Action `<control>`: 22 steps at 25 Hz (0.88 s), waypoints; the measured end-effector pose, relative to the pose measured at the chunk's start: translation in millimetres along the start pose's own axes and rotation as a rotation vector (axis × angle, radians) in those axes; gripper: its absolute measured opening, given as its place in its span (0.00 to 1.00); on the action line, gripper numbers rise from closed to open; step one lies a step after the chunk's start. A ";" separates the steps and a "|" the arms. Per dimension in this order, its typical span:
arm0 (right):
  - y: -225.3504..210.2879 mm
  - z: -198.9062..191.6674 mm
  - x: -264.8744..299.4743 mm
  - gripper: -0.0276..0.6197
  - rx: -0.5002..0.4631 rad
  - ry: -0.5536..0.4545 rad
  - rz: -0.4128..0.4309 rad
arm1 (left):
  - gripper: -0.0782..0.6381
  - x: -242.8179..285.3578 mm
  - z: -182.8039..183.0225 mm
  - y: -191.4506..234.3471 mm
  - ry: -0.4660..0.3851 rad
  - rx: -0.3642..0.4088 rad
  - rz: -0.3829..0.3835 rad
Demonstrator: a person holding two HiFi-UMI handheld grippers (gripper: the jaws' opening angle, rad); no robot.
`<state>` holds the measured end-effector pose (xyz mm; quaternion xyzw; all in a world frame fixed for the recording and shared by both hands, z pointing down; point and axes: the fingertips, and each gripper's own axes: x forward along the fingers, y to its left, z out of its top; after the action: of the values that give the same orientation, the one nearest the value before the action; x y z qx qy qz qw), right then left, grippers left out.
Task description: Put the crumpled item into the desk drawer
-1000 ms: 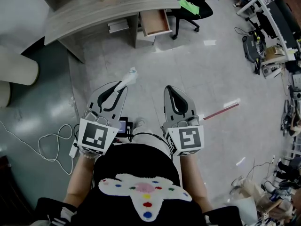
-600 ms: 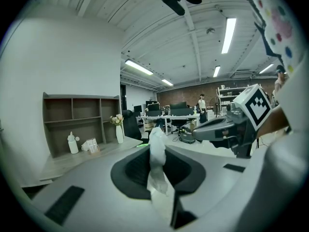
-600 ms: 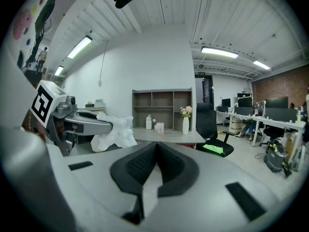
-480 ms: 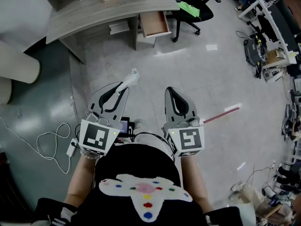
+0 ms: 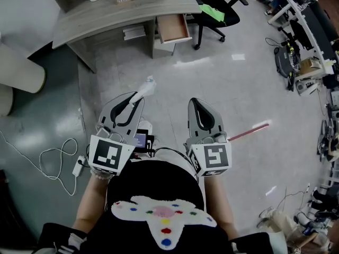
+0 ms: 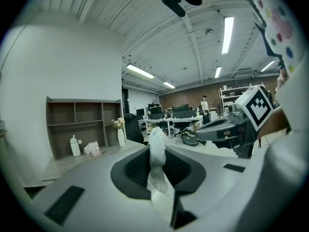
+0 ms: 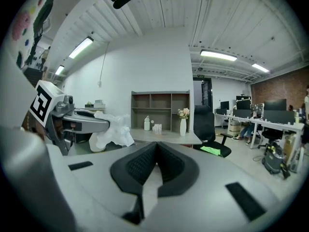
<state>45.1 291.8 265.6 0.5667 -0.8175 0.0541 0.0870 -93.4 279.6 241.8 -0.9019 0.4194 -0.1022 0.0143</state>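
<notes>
Left hand-held gripper (image 5: 136, 98): jaws pinched on the crumpled white tissue (image 5: 146, 86), carried low in front of your body. The tissue is drawn into a long twist that sticks out past the jaw tips, long axis toward 1 o'clock. Right hand-held gripper (image 5: 196, 103): jaws pressed together with nothing between them, level with the left and near it at 3 o'clock.

Beyond both is bare floor (image 5: 212, 78). Then comes the desk drawer (image 5: 174, 28), pulled out from under the counter (image 5: 111, 16), open top up. It is at about 1 o'clock from your left jaw tips and well apart from them. It lies between the two grippers' lines, a shade toward the right one. The left has the load, though, so your carry likely runs forward and slightly rightward. An office chair (image 5: 214, 9) stands just beside the drawer at its 3 o'clock.

Against a second ago: same pinch, same twist. The drawer sits a little lower in the head view, so you have closed on it only slightly.
</notes>
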 end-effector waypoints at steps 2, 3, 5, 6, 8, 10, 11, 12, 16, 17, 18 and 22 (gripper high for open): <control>-1.2 2.0 -0.4 0.04 -0.008 -0.003 0.001 | 0.19 0.5 0.0 0.2 0.001 0.001 0.002; -1.7 2.6 -0.2 0.04 -0.013 -0.005 0.001 | 0.19 1.2 -0.6 0.7 0.001 0.001 0.004; -2.2 -0.4 0.7 0.04 -0.012 -0.004 -0.001 | 0.19 2.6 -2.4 1.6 0.000 0.001 0.005; -2.2 -2.8 1.0 0.04 -0.006 -0.003 -0.003 | 0.19 3.1 -3.5 1.8 -0.001 0.002 0.003; -1.0 -3.8 0.7 0.04 -0.003 -0.005 -0.007 | 0.19 2.7 -5.7 1.7 0.004 0.006 -0.001; 2.0 1.3 -1.9 0.04 -0.015 -0.011 -0.008 | 0.19 0.5 -5.6 0.9 0.006 0.006 -0.006; 3.2 4.2 -2.9 0.04 -0.022 -0.013 -0.009 | 0.19 0.2 -4.0 0.8 0.003 0.006 -0.010; 3.0 6.0 -1.5 0.04 -0.026 -0.011 -0.012 | 0.19 2.3 -2.4 1.9 0.000 0.008 -0.016; -18.2 6.0 39.6 0.04 -0.028 0.003 -0.034 | 0.19 46.8 -3.4 27.1 -0.007 0.007 -0.046; -24.3 5.6 50.1 0.04 -0.026 0.006 -0.040 | 0.19 58.5 -3.5 34.0 -0.010 0.005 -0.052; -29.1 5.3 57.9 0.04 -0.022 0.010 -0.047 | 0.19 67.3 -3.3 39.3 -0.011 0.003 -0.057; -42.6 10.1 80.7 0.04 -0.017 0.026 -0.064 | 0.19 92.9 -1.3 54.9 0.002 -0.001 -0.079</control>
<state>56.5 200.9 271.7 0.5908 -0.7984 0.0515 0.1042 -76.8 173.5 253.0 -0.9176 0.3837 -0.1033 0.0094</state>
